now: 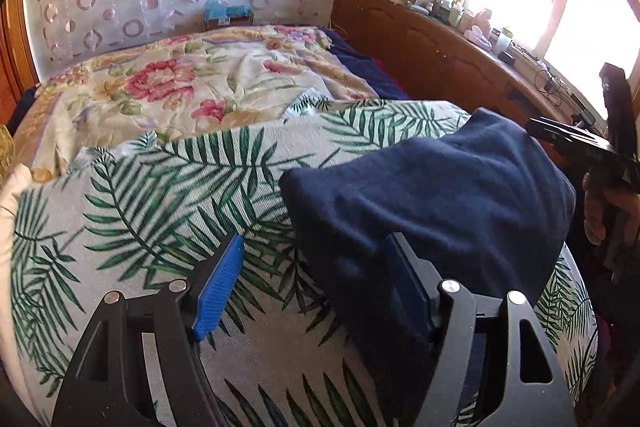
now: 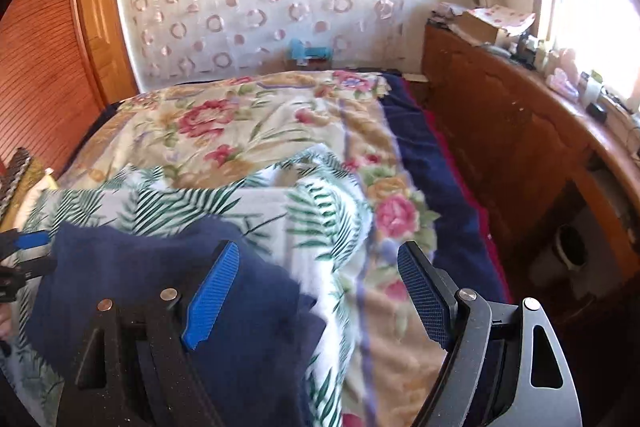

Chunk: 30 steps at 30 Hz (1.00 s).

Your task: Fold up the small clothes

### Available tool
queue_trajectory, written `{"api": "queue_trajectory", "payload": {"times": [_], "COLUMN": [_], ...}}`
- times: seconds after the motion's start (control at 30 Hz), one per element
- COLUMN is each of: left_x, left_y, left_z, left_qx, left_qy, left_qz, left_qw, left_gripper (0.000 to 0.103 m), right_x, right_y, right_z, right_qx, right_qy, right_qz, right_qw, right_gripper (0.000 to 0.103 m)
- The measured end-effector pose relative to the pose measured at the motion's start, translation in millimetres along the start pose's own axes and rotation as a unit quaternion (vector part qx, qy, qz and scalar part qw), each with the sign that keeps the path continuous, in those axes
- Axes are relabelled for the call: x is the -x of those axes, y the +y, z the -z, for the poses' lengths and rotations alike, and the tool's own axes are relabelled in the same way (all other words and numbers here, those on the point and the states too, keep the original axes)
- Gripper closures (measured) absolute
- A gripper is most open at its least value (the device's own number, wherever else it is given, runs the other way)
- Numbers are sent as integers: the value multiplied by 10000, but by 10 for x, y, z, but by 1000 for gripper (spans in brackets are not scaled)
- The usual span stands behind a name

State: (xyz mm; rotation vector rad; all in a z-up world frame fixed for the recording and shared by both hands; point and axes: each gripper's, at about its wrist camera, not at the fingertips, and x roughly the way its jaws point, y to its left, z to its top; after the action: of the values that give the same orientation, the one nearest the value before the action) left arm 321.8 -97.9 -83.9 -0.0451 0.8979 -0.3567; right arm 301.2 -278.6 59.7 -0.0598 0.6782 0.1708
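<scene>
Two grippers here, both spread wide with nothing pinched. Left gripper [image 1: 316, 283] has its blue pads well apart; the left-hand pad sits over the palm-leaf blanket [image 1: 160, 195], while the right-hand one is right against the edge of the navy cloth [image 1: 432, 203], with the fabric bunched around that finger. Can't tell if it actually presses on it, but the cloth isn't squeezed between the two pads. Right gripper [image 2: 316, 295] is just as wide: its left-hand pad hangs over the navy cloth [image 2: 160, 287], the other one over the floral bedspread [image 2: 256, 131], nothing between them.

Cloth itself is a dark navy piece, looks folded over into a rough, slightly puffy rectangle with soft rounded edges, lying on the leaf-print blanket at the near end of the bed, close to the edge by the wooden cabinet [image 1: 440, 47].

Both grippers angle down at the bed from the near side. From the left wrist view you can see fingers of the person's hand [image 1: 596, 211] wrapped round the right gripper's handle, beside the cloth.
</scene>
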Motion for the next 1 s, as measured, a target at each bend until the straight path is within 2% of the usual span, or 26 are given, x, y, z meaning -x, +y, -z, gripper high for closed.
{"api": "queue_trajectory", "payload": {"times": [0.13, 0.23, 0.33, 0.5, 0.67, 0.77, 0.83, 0.87, 0.93, 1.0], "left_x": [-84, -96, -101, -89, -98, -99, -96, -95, -94, -60], "left_y": [7, -30, -69, -82, -15, -43, -75, -84, -93, -57], "left_z": [8, 15, 28, 33, 24, 25, 26, 25, 26, 5], "left_qx": [218, 219, 235, 309, 510, 441, 346, 303, 231, 245], "left_qy": [39, 19, 45, 106, 122, 117, 124, 139, 207, 162], "left_qz": [271, 349, 496, 637, 796, 766, 707, 712, 941, 1018], "left_qw": [9994, 9991, 9985, 9974, 9954, 9960, 9968, 9969, 9951, 9944], "left_gripper": [31, 41, 56, 70, 71, 71, 70, 71, 83, 90], "right_x": [28, 3, -41, -176, -228, -237, -266, -283, -268, -218], "right_y": [-37, -125, -208, -243, -249, -242, -234, -237, -250, -219], "right_z": [138, 212, 226, 190, 186, 191, 205, 214, 216, 225], "right_qx": [-63, -121, -175, -302, -453, -472, -476, -505, -484, -349], "right_qy": [283, 447, 574, 732, 772, 798, 823, 839, 789, 638], "right_qz": [-536, -646, -723, -987, -1146, -1313, -1454, -1543, -1618, -1500], "right_qw": [9981, 9968, 9956, 9920, 9894, 9870, 9848, 9832, 9825, 9860], "right_gripper": [20, 20, 20, 20, 23, 38, 54, 56, 73, 76]}}
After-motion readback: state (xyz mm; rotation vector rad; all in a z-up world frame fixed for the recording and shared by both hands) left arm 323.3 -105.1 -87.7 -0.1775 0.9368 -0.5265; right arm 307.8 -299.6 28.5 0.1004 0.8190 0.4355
